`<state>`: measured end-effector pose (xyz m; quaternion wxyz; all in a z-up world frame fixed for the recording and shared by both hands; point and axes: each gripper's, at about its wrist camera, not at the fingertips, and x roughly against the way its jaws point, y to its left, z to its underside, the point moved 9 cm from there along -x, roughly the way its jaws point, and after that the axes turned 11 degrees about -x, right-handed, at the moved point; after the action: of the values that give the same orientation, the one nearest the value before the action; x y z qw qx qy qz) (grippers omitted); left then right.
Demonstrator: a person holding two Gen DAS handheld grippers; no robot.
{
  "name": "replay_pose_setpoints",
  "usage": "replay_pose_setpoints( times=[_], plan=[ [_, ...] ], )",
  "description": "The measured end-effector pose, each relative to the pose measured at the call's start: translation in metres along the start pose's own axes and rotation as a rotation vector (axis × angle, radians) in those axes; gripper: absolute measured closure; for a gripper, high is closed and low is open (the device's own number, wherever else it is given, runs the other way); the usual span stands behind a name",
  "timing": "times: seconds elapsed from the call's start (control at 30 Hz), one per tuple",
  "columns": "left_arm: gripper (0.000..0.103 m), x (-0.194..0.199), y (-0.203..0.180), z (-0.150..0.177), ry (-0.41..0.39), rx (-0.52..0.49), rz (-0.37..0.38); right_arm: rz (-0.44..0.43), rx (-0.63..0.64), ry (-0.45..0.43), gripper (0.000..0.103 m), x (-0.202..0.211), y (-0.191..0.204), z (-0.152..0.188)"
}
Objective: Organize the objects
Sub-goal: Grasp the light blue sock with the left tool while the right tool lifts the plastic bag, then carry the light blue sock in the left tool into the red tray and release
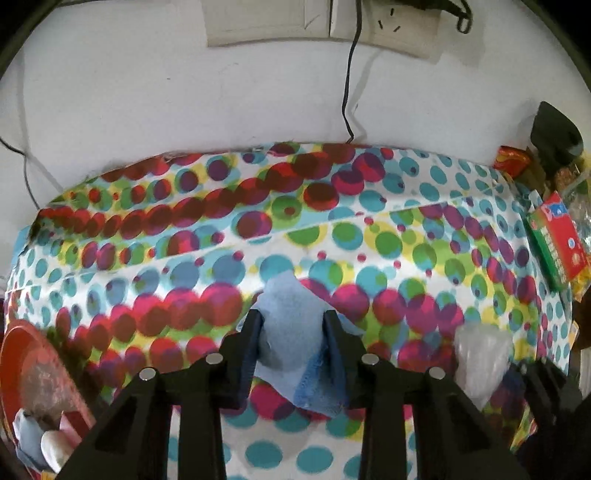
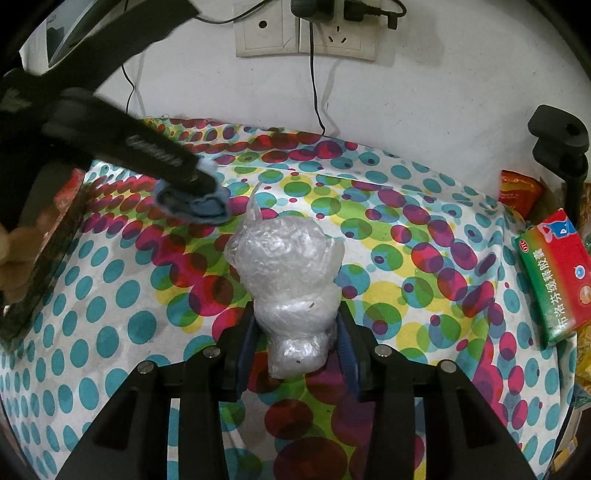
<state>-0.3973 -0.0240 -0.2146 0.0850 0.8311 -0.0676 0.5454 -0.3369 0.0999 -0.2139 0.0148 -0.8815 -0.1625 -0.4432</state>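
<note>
The left gripper (image 1: 291, 325) points steeply down at the dotted tablecloth (image 1: 369, 236), a bright cloth with red, green, pink and blue spots. Its two black fingers (image 1: 251, 332) pinch one soft blue cloth (image 1: 291, 332), which bunches up between the pads and sits just above the tablecloth. In the right wrist view the same gripper comes in from the upper left as a dark slanted bar, with the blue cloth folded at its tip.

At the far left edge of the tablecloth is one round red tray (image 1: 33, 365). Some small things lie in it, but they are too blurry to name.

The right gripper (image 2: 297, 332) also tilts down toward the tablecloth. Its two fingers (image 2: 245, 343) are squeezed on one crumpled clear plastic bag (image 2: 284, 269), a shiny see-through lump. The bag's lower end is between the blue pads, and the rest sticks out ahead of them over the tablecloth. The blue cloth is just to the upper left of the bag, very near it.

At the right edge of the tablecloth lies one red and green cardboard box (image 2: 554, 273) with printed letters. Behind it is one orange packet (image 2: 517, 192). One black stand (image 2: 561, 147) rises at that same edge.

On the white wall behind the tablecloth are two white sockets (image 2: 306, 33), side by side, with black wires hanging down.
</note>
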Motion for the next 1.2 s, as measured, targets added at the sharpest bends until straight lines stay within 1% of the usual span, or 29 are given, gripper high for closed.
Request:
replay_pose_setpoints(
  times=[0.23,0.43,0.7,0.9,1.2],
  plan=[
    [0.069,0.027,0.003,0.021,0.008,-0.009,0.004,0.001,0.001,0.0,0.064,0.0,0.0,0.0],
    [0.069,0.043,0.005,0.034,0.014,-0.018,0.006,0.0,0.001,0.0,0.064,0.001,-0.001,0.0],
    [0.069,0.065,0.013,0.05,0.006,-0.033,-0.01,0.003,0.001,0.0,0.062,0.001,-0.001,0.001],
    [0.069,0.083,0.03,0.061,0.001,-0.024,-0.035,0.003,0.0,0.0,0.062,0.002,-0.002,0.0],
    [0.069,0.11,0.067,0.077,-0.007,0.007,-0.074,0.005,0.001,0.0,0.06,0.002,-0.002,0.0]
  ],
)
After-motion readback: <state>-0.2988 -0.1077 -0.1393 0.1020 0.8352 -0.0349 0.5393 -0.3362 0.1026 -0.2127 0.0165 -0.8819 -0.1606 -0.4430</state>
